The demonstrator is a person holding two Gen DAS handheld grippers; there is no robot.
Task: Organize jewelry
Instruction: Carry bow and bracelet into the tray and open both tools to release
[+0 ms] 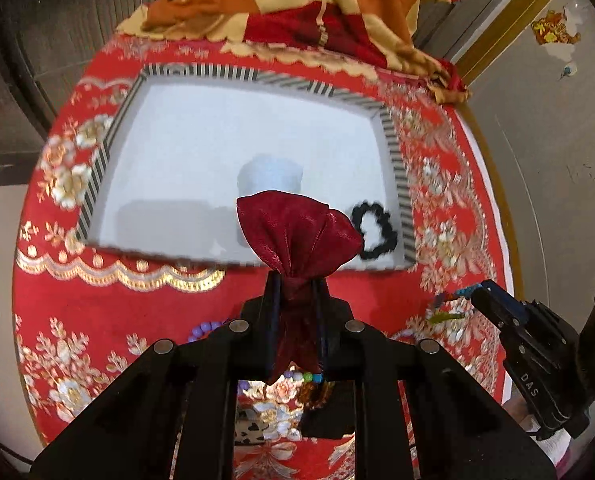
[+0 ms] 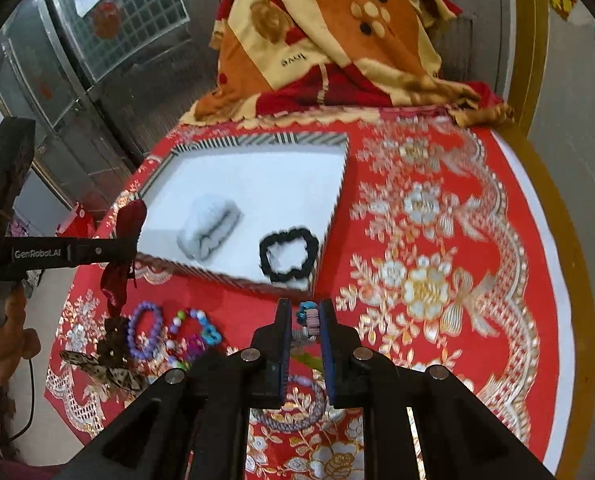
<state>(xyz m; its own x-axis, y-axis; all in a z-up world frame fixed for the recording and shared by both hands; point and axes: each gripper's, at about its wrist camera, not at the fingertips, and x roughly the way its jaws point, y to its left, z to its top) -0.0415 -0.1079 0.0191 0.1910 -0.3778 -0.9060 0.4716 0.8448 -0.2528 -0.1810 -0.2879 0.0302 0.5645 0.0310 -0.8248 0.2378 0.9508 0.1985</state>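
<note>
The left claw (image 1: 297,292) is pinching the gathered neck of a shiny dark-red fabric pouch (image 1: 297,232), holding it above the red, gold-embroidered cloth covering the surface (image 1: 137,300). The right claw (image 2: 306,320) is gripping a strand of coloured beads (image 2: 309,316). A shallow striped-rim box (image 2: 201,146) with a white floor is holding a black ruffled scrunchie (image 2: 289,256) and a fuzzy white bundle (image 2: 209,224). Bead bracelets (image 2: 145,330) are lying loose on the cloth beside it.

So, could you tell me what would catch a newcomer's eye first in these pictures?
Probably the dark red satin scrunchie pinched in the left gripper, held up in front of the striped-edged white tray. Next, the black scrunchie lying in the tray's near right corner. The right gripper grips a colourful beaded bracelet over the red and gold tablecloth.
</note>
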